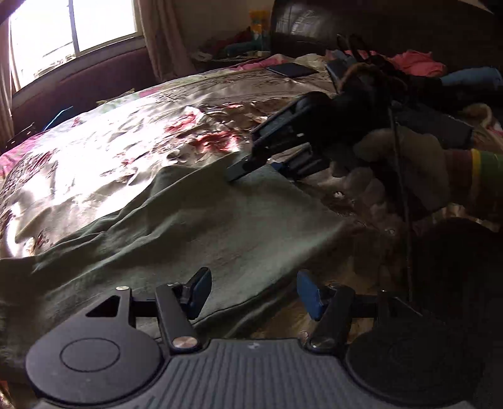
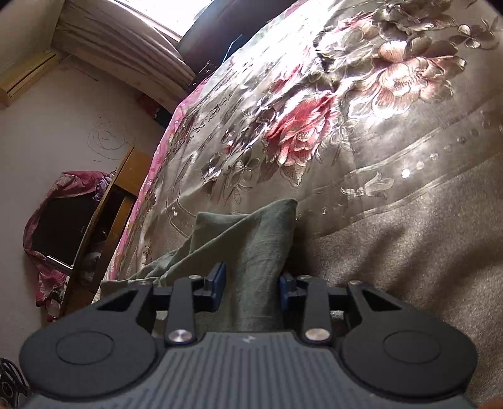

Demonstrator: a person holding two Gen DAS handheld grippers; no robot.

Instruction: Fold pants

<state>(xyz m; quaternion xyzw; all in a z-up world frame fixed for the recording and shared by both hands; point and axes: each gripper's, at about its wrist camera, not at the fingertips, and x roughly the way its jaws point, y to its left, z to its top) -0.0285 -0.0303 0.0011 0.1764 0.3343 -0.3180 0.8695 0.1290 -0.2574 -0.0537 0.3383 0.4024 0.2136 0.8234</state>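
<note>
Olive-green pants (image 1: 188, 226) lie spread on a floral satin bedspread (image 1: 110, 151). My left gripper (image 1: 254, 292) hovers open over their near edge, one blue pad above the cloth and the other above the bedspread. At the far corner of the pants my right gripper (image 1: 257, 168) is held by a person's hand (image 1: 393, 163). In the right wrist view a bunched fold of the pants (image 2: 261, 239) rises between the fingers of that gripper (image 2: 251, 286), with both pads against the cloth. The corner of the fabric sticks up beyond the fingertips.
A dark phone (image 1: 290, 70) lies far back on the bed. Pink and blue clothes (image 1: 418, 61) are piled at the back right by a dark headboard (image 1: 377, 22). A window (image 1: 72, 25) is at the far left. Wooden furniture (image 2: 103, 214) stands beside the bed.
</note>
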